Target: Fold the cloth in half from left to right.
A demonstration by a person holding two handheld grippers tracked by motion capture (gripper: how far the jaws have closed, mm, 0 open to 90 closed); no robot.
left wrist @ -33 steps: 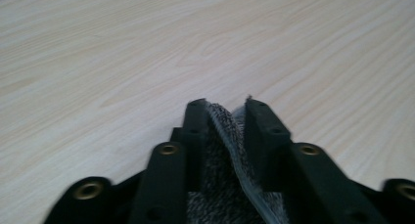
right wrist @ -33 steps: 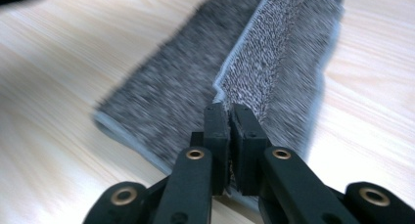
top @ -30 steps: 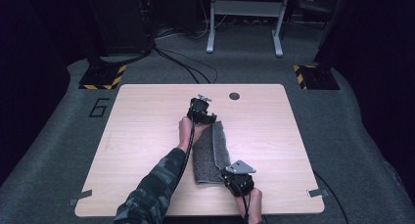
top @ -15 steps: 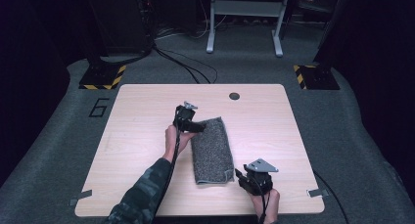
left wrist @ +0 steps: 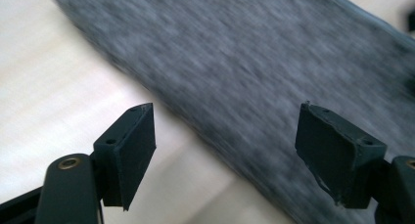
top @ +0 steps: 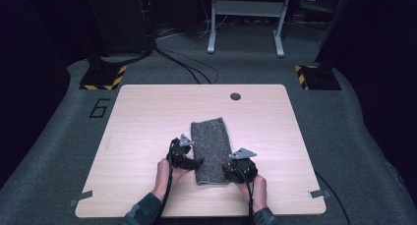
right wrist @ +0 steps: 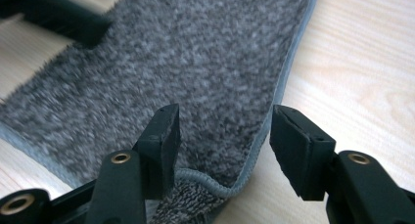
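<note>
Only readable mark: a dark "6" [top: 100, 108] on the grey floor [top: 59, 136], at about 10 o'clock from the table [top: 147, 112], just off its far-left corner. No other text, labels or brands legible.

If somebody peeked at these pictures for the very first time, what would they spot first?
Probably the grey fuzzy towel, folded into a long strip and lying in the middle of the pale wooden table. Next come the two black grippers at its near end, the left gripper beside its left edge and the right gripper at its right corner, both with fingers apart. A small dark round hole sits near the table's far edge.
</note>
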